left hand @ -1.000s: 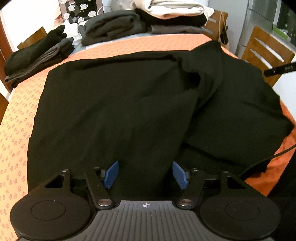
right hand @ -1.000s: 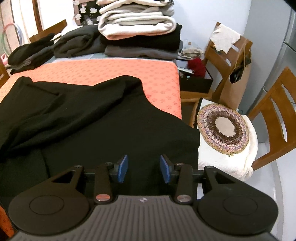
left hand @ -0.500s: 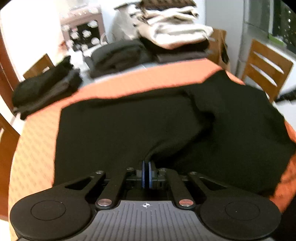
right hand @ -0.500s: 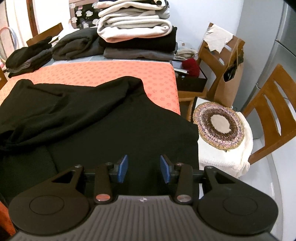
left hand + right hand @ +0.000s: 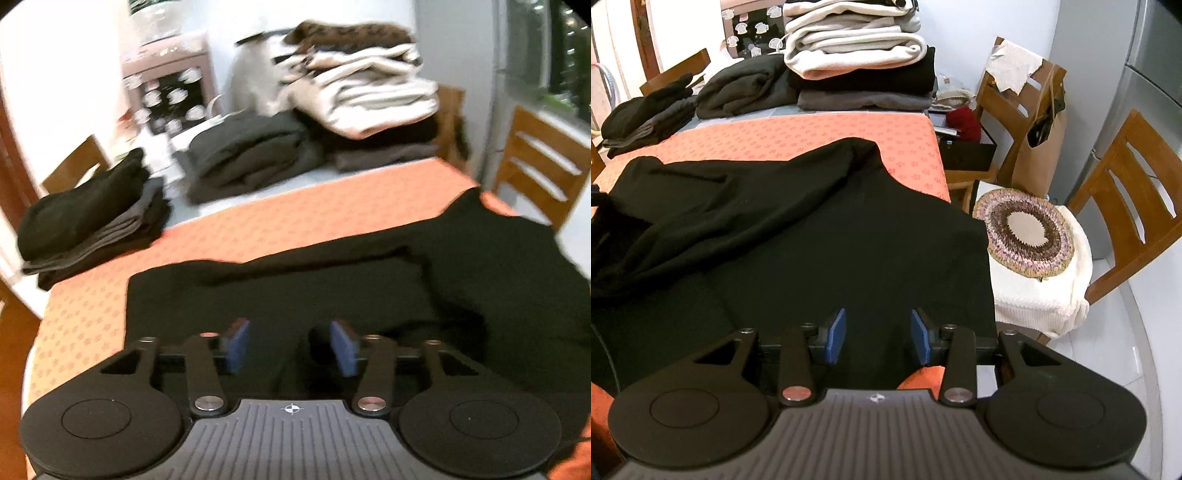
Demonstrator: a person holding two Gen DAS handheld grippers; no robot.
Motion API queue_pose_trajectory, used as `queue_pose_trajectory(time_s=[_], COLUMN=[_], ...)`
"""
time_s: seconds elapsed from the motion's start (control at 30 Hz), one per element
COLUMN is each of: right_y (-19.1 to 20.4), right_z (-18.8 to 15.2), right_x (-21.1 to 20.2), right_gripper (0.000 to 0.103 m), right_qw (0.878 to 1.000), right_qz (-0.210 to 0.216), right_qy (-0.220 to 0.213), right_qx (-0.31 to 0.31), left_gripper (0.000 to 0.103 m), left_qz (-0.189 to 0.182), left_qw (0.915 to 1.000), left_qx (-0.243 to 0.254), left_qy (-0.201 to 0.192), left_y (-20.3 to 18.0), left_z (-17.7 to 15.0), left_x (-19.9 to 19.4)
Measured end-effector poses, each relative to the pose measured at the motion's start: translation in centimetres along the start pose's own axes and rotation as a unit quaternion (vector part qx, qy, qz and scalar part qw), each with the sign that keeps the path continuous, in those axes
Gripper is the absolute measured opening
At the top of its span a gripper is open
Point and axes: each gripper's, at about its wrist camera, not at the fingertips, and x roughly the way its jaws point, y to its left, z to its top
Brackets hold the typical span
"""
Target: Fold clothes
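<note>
table (image 5: pixel 820 136): a rectangular top is wearing an orange-red cloth with a small repeating flower print, and it is carrying everything below.
black garment (image 5: pixel 820 236): a large, soft, matte knit is lying spread across the near half of the table, its right edge hanging over the side; a thick rumpled fold is running diagonally from the far right corner down to the left, and the near part is lying flatter.
cream and dark stack (image 5: pixel 857 62): thick folded pieces are sitting at the far end of the table, pale fleecy ones on top of black and grey slabs.
dark folded pile (image 5: pixel 251 155): a rounded charcoal bundle is resting just left of that stack.
black and grey pile (image 5: pixel 92 218): flat folded layers are sitting at the far left corner, looking blurred in the left view.
chairs (image 5: pixel 1126 206): slatted wooden frames are standing to the right of the table.
round crocheted mat (image 5: pixel 1023 236): ringed brown, pink and cream yarn is lying on a cream knitted cover on a seat.
left gripper (image 5: pixel 291 347): it is hovering over the near left part of the garment, blue pads standing well apart, gripping nothing.
right gripper (image 5: pixel 877 336): it is hanging over the near right edge of the garment, blue pads parted wide, nothing between them.
</note>
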Motion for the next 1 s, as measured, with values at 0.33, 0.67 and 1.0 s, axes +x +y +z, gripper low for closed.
queue_pose_trajectory(time_s=[0.33, 0.67, 1.0], right_y=[0.7, 0.6, -0.1], right_z=[-0.8, -0.3, 0.0], right_x=[0.1, 0.7, 2.1], right_gripper=[0.046, 0.047, 0.048], right_qw=[1.000, 1.000, 1.000], right_qz=[0.002, 0.011, 0.025], right_qy=[0.006, 0.003, 0.007], right_qx=[0.002, -0.002, 0.001], left_gripper=[0.066, 0.066, 0.009], left_qz=[-0.124, -0.146, -0.115], left_qw=[0.9914, 0.9859, 0.9919], left_qx=[0.028, 0.052, 0.028], left_qy=[0.031, 0.062, 0.045], left_y=[-5.8, -11.6, -11.1], left_z=[-2.5, -1.8, 3.0], left_x=[-0.6, 4.7, 7.1])
